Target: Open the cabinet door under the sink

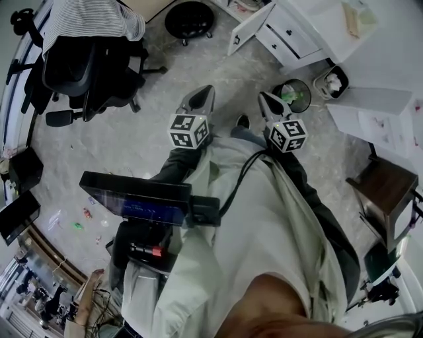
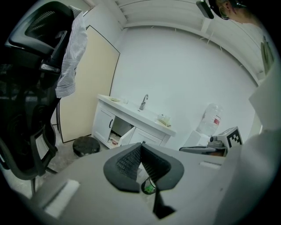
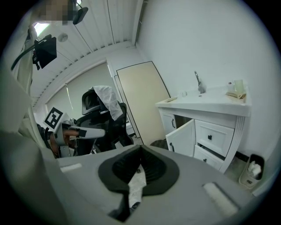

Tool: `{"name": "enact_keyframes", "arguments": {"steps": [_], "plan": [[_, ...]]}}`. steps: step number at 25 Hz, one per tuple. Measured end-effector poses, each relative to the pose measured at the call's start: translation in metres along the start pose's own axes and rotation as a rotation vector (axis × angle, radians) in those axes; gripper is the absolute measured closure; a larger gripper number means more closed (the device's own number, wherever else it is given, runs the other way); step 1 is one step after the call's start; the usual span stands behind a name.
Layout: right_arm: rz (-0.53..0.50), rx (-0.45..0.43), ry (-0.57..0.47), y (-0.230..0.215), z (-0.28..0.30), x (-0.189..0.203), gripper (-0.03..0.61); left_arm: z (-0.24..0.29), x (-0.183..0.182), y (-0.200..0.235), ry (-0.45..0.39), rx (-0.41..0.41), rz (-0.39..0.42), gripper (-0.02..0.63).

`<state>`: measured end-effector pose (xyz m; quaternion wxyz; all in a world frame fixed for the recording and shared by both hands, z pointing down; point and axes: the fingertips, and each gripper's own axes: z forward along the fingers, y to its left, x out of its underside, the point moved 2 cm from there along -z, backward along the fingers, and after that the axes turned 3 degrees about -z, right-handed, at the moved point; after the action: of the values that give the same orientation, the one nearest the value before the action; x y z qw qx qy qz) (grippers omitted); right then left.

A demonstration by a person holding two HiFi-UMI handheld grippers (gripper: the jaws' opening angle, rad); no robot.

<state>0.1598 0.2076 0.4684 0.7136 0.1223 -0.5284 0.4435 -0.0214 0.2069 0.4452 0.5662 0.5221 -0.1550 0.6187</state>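
The white sink cabinet (image 1: 291, 33) stands at the top right of the head view, and its door (image 1: 254, 26) hangs open. The right gripper view shows the same open door (image 3: 182, 138) beside two drawers, under the faucet (image 3: 198, 82). In the left gripper view the door (image 2: 125, 135) stands ajar below the sink. My left gripper (image 1: 206, 92) and right gripper (image 1: 264, 99) are held side by side in front of my body, well short of the cabinet. Both are shut with nothing between the pads, as seen at the left gripper (image 2: 141, 147) and the right gripper (image 3: 140, 151).
A black office chair (image 1: 86, 66) draped with a striped shirt stands at the left, a round black stool (image 1: 189, 20) near the cabinet. A black waste bin (image 1: 294, 96) and a small white bin (image 1: 330, 82) sit by the cabinet's near end. A dark wooden stand (image 1: 386, 191) is at right.
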Motion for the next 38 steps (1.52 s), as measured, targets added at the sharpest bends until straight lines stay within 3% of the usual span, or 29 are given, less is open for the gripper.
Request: {"name": "enact_keyframes", "arguments": {"steps": [18,38], "plan": [[0.048,0.063,-0.01,-0.005,0.002,0.002,0.577,0.003,-0.003,0.008,0.021,0.017,0.01,0.607],[-0.018,0.049,0.018,0.009,0.016,0.001,0.578,-0.004,-0.007,0.023,0.013,0.001,0.003,0.607]]}}
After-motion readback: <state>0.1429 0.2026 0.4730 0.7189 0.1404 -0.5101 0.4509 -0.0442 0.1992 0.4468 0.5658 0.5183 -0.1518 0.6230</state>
